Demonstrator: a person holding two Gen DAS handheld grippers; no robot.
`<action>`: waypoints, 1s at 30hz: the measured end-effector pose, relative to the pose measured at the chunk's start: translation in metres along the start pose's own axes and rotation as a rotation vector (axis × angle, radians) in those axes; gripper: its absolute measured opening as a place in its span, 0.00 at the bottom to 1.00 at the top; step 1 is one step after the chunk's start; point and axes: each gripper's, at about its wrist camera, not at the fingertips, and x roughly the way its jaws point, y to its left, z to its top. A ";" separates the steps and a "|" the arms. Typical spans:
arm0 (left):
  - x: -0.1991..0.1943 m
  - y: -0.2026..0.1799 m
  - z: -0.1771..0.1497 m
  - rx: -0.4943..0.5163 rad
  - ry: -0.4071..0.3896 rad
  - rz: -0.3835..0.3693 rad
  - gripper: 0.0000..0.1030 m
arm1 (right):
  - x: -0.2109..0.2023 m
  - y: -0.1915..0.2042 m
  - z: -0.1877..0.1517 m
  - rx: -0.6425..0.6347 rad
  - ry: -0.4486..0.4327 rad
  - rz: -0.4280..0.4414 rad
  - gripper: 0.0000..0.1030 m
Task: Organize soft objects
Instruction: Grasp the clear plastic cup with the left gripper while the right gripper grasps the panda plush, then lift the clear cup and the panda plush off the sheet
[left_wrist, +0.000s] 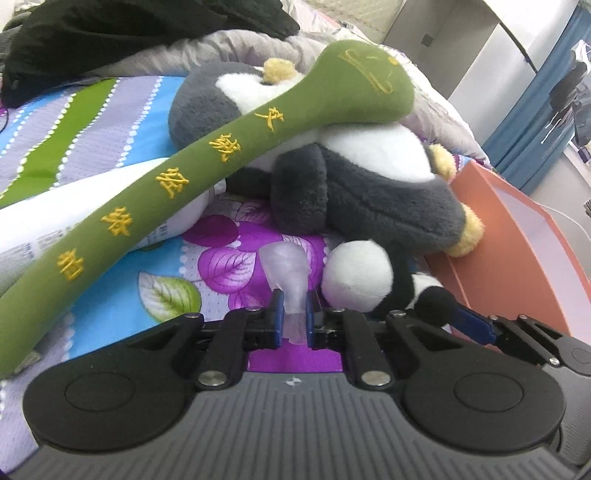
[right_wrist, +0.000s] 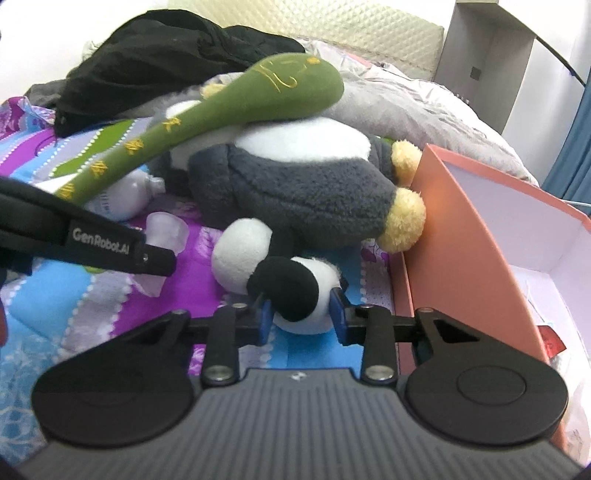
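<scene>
Bedding (left_wrist: 110, 122) in bright stripes and purple leaves is carrying everything, with a coral box (right_wrist: 476, 236) sitting at its right edge. Lying across the middle is a grey penguin plush (right_wrist: 306, 188), and a long green plush (left_wrist: 177, 173) is leaning over it. Nearest in, the right gripper (right_wrist: 301, 314) is clamping the small panda plush (right_wrist: 314, 291), while the left gripper (left_wrist: 294, 317) is pinching a translucent soft piece (left_wrist: 286, 269) just beside it.
</scene>
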 end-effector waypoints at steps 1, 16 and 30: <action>-0.006 0.000 -0.002 -0.001 -0.005 0.000 0.13 | -0.004 0.001 -0.001 -0.002 -0.002 0.005 0.33; -0.084 -0.008 -0.053 -0.006 0.018 0.012 0.13 | -0.073 -0.001 -0.024 0.032 0.026 0.071 0.30; -0.138 -0.024 -0.098 0.026 0.047 0.016 0.13 | -0.139 -0.018 -0.052 0.114 0.045 0.087 0.30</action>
